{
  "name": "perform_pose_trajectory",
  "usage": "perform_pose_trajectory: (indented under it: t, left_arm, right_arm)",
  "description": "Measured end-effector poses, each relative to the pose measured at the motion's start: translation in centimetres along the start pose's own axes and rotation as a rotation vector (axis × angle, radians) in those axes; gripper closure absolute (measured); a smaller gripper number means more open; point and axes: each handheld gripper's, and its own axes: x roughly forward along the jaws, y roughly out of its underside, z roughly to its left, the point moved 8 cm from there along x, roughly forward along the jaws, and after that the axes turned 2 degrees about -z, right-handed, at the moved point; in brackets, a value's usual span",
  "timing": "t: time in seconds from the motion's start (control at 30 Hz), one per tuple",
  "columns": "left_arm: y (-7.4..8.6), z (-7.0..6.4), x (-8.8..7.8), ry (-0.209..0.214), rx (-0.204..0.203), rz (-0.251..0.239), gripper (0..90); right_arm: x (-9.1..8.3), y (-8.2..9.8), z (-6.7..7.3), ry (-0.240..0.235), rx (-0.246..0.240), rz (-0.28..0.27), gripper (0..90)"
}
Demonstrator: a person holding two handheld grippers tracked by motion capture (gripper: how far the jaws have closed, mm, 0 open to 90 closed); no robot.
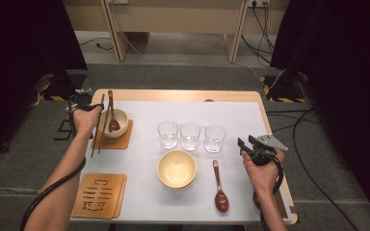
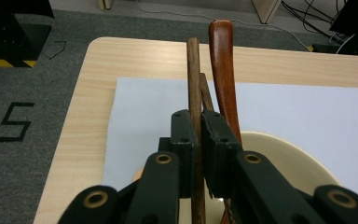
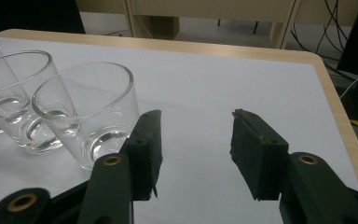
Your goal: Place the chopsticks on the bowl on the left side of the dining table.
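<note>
My left gripper (image 1: 95, 108) (image 2: 198, 126) is shut on a pair of dark wooden chopsticks (image 1: 96, 132) (image 2: 193, 84) at the table's far left. They run along the left side of a small cream bowl (image 1: 119, 118) (image 2: 289, 151). That bowl stands on a wooden coaster (image 1: 125, 137) and holds a brown spoon (image 1: 112, 115) (image 2: 221, 60). My right gripper (image 1: 244, 143) (image 3: 196, 140) is open with nothing between its jaws, just right of a row of three clear glasses (image 1: 190, 135). The nearest glass (image 3: 86, 107) stands beside its left jaw.
A larger cream bowl (image 1: 177, 168) sits at front centre, with a second brown spoon (image 1: 219, 185) to its right. A patterned wooden coaster (image 1: 99, 195) lies at the front left. White paper (image 1: 144, 159) covers the tabletop. Cables and dark stands surround the table.
</note>
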Motion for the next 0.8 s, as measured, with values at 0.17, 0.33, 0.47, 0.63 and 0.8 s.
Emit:
perform_pose_trajectory:
  t: [0.17, 0.33, 0.47, 0.63, 0.8]
  left_arm:
    - [0.2, 0.0, 0.5, -0.003, -0.018, 0.013, 82.8]
    - [0.4, -0.1, 0.8, -0.006, -0.019, 0.018, 82.9]
    - [0.5, -0.2, 1.0, -0.004, -0.026, 0.023, 82.7]
    - [0.7, -0.2, 1.1, -0.004, -0.031, 0.030, 82.2]
    - [0.5, -0.4, 1.0, 0.007, -0.032, 0.023, 79.8]
  right_arm:
    - [0.0, 0.0, 0.0, -0.002, -0.001, 0.001, 53.4]
    - [0.0, 0.0, 0.0, -0.004, 0.003, 0.004, 53.5]
    - [0.0, 0.0, -0.1, -0.003, 0.002, 0.003, 53.4]
    - [0.0, 0.0, 0.0, -0.004, 0.001, 0.004, 53.4]
    - [0.0, 0.1, 0.0, -0.004, 0.001, 0.009, 53.4]
